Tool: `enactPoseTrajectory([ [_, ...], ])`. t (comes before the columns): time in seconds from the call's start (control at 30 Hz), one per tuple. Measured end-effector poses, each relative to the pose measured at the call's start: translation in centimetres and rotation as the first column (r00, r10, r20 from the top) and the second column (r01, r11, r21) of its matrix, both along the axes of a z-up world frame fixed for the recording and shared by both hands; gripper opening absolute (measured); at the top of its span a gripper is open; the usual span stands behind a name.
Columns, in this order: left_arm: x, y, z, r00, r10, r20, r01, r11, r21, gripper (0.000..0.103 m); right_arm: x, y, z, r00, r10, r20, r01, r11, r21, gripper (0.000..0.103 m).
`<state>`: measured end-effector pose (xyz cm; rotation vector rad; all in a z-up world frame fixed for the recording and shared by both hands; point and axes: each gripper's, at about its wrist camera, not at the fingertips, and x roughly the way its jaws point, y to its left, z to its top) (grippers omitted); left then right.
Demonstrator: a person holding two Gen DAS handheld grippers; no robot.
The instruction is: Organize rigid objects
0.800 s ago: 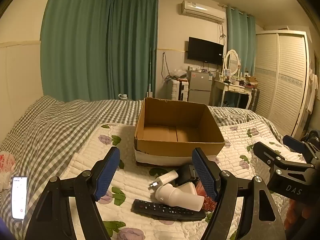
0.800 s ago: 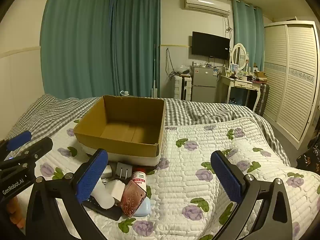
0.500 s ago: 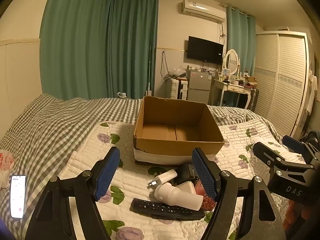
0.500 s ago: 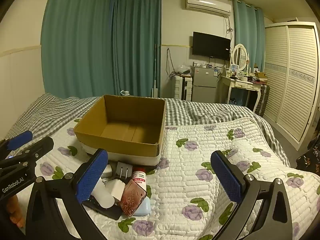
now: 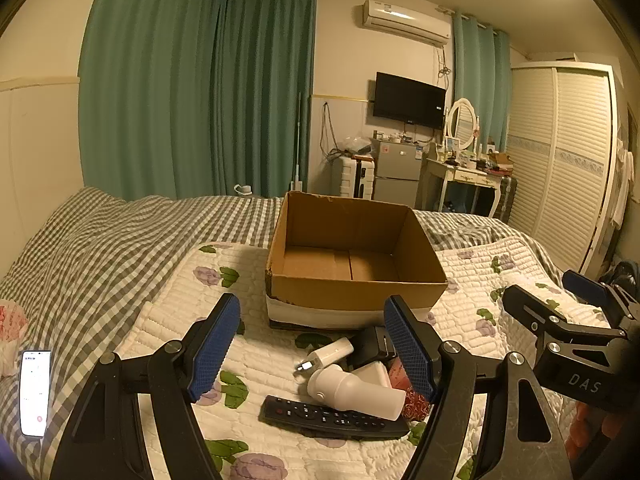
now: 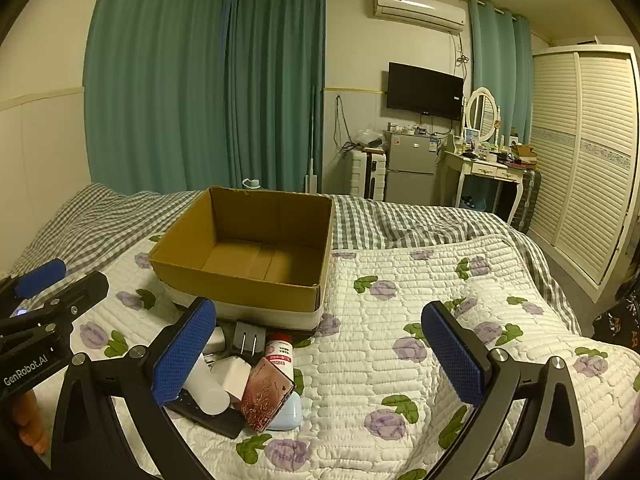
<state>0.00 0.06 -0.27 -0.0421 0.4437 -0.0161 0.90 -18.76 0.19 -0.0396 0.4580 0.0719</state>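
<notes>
- Remote control [image 5: 334, 417]: lies on the bed quilt [image 6: 400, 320] before the empty cardboard box [image 5: 352, 256], long axis crosswise.
- Left gripper [image 5: 312, 348]: jaws released, nearer, directly above.
- Right gripper [image 6: 320, 352]: jaws released, offset right.

One cardboard box [image 5: 356, 256], one remote [image 5: 332, 418], one phone [image 5: 35, 392], two chargers [image 5: 326, 356] (both white)
</notes>
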Motion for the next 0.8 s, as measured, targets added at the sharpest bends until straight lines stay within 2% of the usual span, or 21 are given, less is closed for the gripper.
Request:
enactPoseTrajectory([
  [0.8, 0.01, -0.12, 0.00, 1.000, 0.002, -0.003, -0.002, 1.000, -0.005, 0.077, 0.10, 0.17, -0.12, 1.000, 0.000, -0.005, 0.000, 1.000, -0.002, 0.103],
])
